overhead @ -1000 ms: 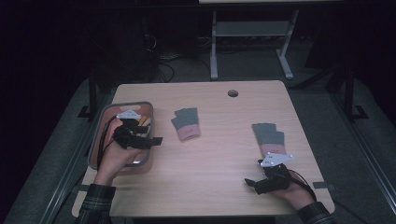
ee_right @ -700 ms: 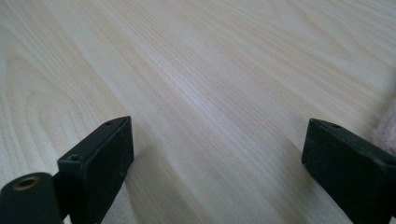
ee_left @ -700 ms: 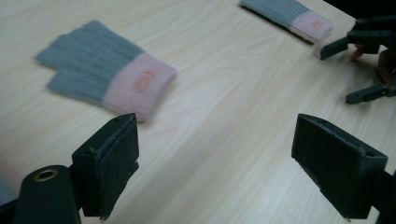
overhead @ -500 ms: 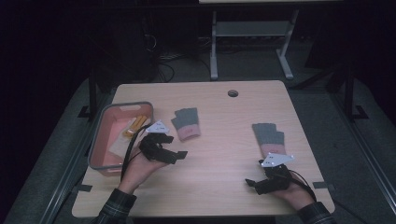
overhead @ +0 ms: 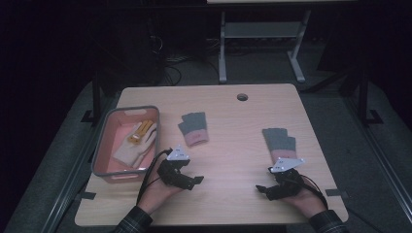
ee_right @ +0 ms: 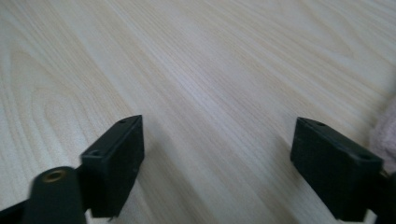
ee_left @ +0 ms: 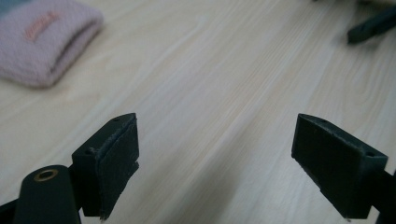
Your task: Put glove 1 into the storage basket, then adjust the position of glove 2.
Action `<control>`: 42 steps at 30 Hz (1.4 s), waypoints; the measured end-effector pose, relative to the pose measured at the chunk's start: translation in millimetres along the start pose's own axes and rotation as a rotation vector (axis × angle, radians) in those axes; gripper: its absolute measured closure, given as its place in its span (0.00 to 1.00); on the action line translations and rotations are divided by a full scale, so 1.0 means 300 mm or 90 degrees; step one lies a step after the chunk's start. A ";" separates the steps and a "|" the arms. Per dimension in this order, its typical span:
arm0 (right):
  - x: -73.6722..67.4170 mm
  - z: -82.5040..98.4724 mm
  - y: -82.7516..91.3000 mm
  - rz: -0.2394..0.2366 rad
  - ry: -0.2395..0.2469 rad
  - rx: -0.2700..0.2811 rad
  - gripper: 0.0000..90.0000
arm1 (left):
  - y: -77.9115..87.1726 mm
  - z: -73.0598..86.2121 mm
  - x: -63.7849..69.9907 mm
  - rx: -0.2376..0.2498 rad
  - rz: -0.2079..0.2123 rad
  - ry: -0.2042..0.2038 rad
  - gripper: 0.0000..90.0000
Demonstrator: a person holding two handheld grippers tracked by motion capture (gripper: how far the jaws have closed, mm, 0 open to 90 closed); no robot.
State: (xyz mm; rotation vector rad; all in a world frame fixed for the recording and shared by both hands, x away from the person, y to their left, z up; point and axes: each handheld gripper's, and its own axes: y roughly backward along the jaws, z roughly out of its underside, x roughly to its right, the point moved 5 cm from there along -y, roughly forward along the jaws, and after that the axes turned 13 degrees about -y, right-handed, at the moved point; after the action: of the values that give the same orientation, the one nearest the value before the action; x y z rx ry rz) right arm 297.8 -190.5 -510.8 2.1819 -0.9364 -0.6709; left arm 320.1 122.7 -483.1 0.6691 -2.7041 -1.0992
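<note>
L gripper sits low over the desk nr the front-left, just right of the bin's front corner, jaws wide apart w/ nothing between, only bare wood under them in the left gripper view. R gripper rests nr the front-right edge, jaws wide too but have just been closing a bit, nothing between them.

Nearest things: grey/pink glove lies flat left of desk centre, beyond the L gripper, apart from it; its pink cuff shows top left in the left gripper view. 2nd grey/pink glove lies on the right side, just beyond the R gripper.

Pink bin w/ grey rim stands at the left edge; inside lies a cream glove w/ orange-yellow fingers. Round cable hole nr the back edge. Nothing lies between grippers and gloves.
</note>
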 end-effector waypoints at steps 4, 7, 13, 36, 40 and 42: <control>0.004 -0.021 0.026 -0.018 -0.018 0.007 0.38 | -0.020 0.049 0.010 -0.020 0.002 -0.006 0.16; 0.011 -0.035 0.037 -0.019 -0.017 0.016 0.48 | -0.025 0.064 0.012 -0.026 0.002 -0.015 0.16; 0.060 -0.087 0.061 -0.014 -0.027 0.018 0.81 | -0.030 0.080 0.019 -0.019 -0.001 -0.039 0.14; 0.332 -0.127 0.052 0.067 -0.093 0.015 1.00 | -0.033 0.099 0.030 -0.009 -0.027 -0.093 0.14; 0.330 -0.124 0.049 0.064 -0.086 0.012 1.00 | -0.033 0.099 0.030 -0.009 -0.026 -0.093 0.14; 0.321 -0.123 0.047 0.056 -0.087 0.007 1.00 | -0.033 0.099 0.030 -0.009 -0.027 -0.093 0.14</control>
State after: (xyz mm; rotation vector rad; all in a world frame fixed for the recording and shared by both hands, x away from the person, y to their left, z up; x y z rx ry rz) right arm 375.2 -258.2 -495.0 2.1118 -1.1029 -0.7816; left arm 306.7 131.2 -511.6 0.6709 -2.8125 -1.2225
